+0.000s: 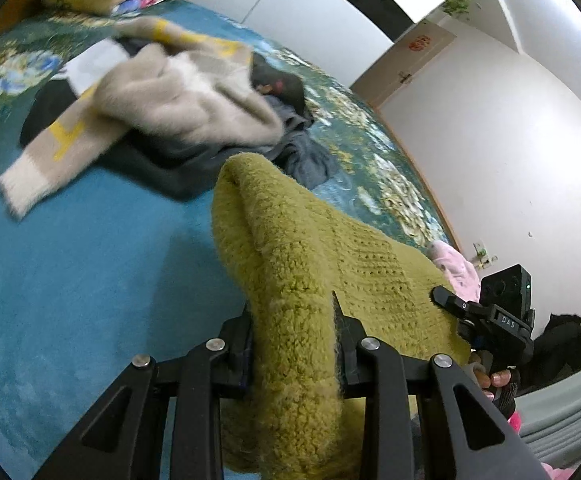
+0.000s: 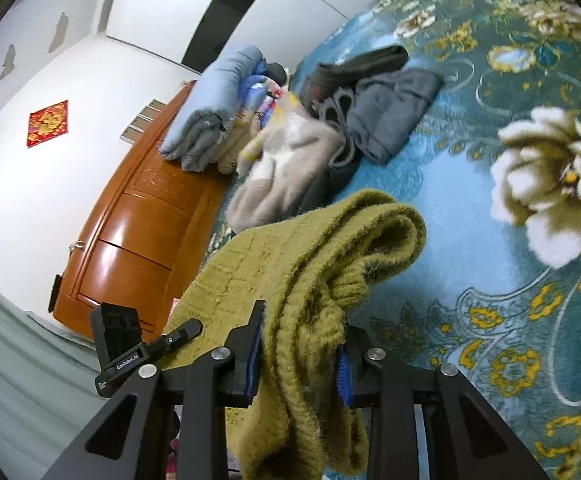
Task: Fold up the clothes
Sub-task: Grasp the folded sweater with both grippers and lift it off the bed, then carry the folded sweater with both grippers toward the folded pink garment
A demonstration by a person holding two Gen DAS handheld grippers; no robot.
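The olive-green knit sweater (image 1: 290, 280) hangs bunched above the teal floral bedspread (image 1: 90, 260), pinched at two places. The left gripper (image 1: 295, 344) is clamped on a thick fold of it, and the right gripper (image 2: 300, 354) is clamped on another gathered fold, ribbed edge drooping between its fingers. Beyond the sweater on the bedspread lie a beige fuzzy sweater (image 1: 178, 108) and grey garments (image 2: 386, 116). A wooden headboard (image 2: 130, 232) stands beside the bed.

Each wrist camera looks forward along its own fingers, close behind the olive-green knit sweater (image 1: 290, 272) (image 2: 310, 264). Both views share it, the teal floral bedspread (image 1: 90, 260) (image 2: 470, 208) and the beige sweater (image 1: 178, 104) (image 2: 282, 176) farther off.
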